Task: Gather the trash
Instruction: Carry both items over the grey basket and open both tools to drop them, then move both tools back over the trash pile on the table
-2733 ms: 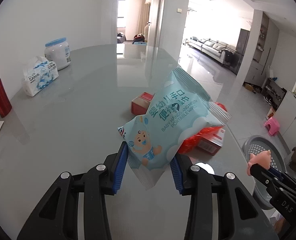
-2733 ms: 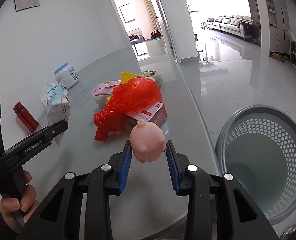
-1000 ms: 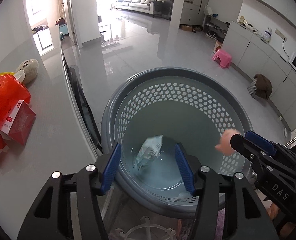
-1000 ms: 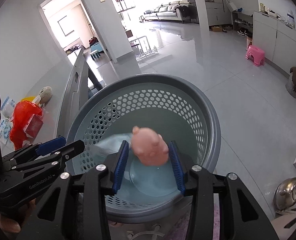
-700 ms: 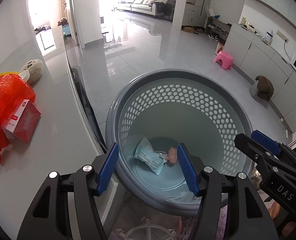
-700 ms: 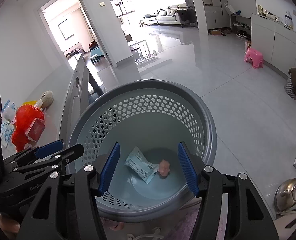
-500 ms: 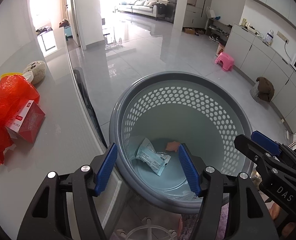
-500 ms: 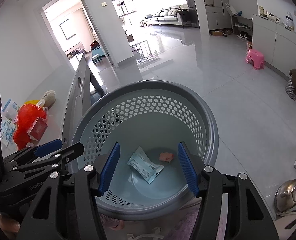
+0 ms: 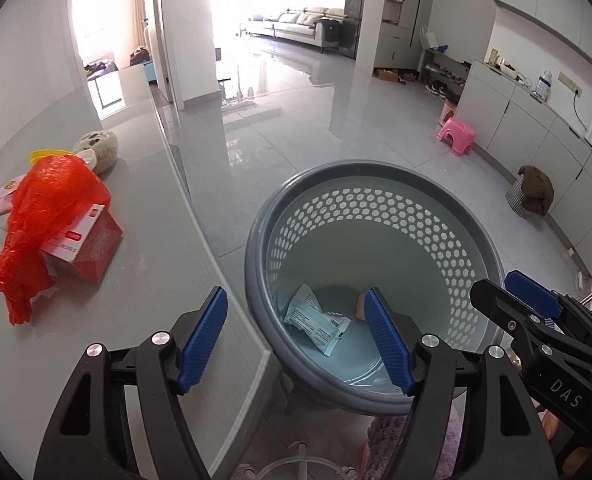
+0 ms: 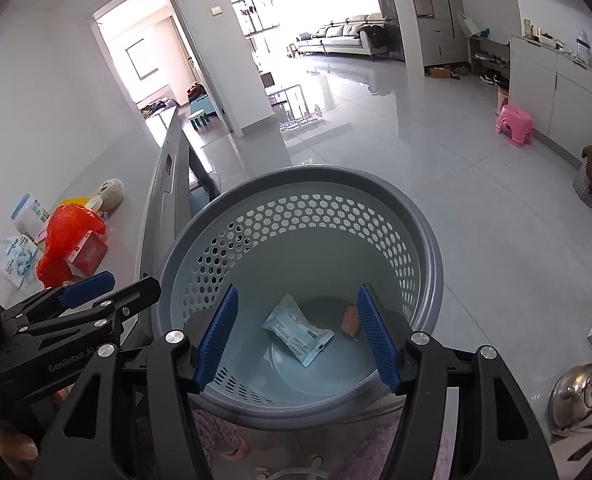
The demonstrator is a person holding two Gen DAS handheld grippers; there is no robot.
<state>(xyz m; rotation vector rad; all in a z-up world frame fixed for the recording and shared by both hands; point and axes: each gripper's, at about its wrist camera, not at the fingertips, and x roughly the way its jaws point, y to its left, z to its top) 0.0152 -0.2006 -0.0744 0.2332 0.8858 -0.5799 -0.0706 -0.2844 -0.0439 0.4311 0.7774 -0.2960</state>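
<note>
- On the counter (image 9: 144, 264) at about 9 o'clock in my left wrist view lies a crumpled red plastic bag (image 9: 44, 216), draped over a red carton (image 9: 90, 250) that it touches.
- Just behind the bag, at 10 o'clock, a beige plush toy (image 9: 98, 156) lies beside a yellow rim I cannot identify.
- In the right wrist view, a white tub with a blue lid (image 10: 28, 214) and a white-and-blue tissue pack (image 10: 16, 258) sit farther left on the counter.
- My left gripper (image 9: 298, 340) hangs over the counter's edge and the near rim of the basket; its jaws have just been opening wider. The blue fingers (image 9: 204, 334) stand well apart with nothing between them.
- The grey perforated laundry basket (image 9: 472, 240) stands on the floor just beside the counter's edge, at 5 o'clock from the bag.
- The wipes packet (image 10: 298, 330) lies flat on the basket's bottom, label side up, near the middle.
- At 3 o'clock from the packet, close to it but apart, sits the small pink toy (image 10: 350, 320), partly hidden by my right-hand finger.
- My right gripper (image 10: 296, 340) hovers above the basket's mouth, pointing down into it; its jaws have also just been spreading. They grip nothing, and the packet and toy lie far below.
- Across the floor at 2 o'clock stands a pink stool (image 10: 514, 120) beside white cabinets.
</note>
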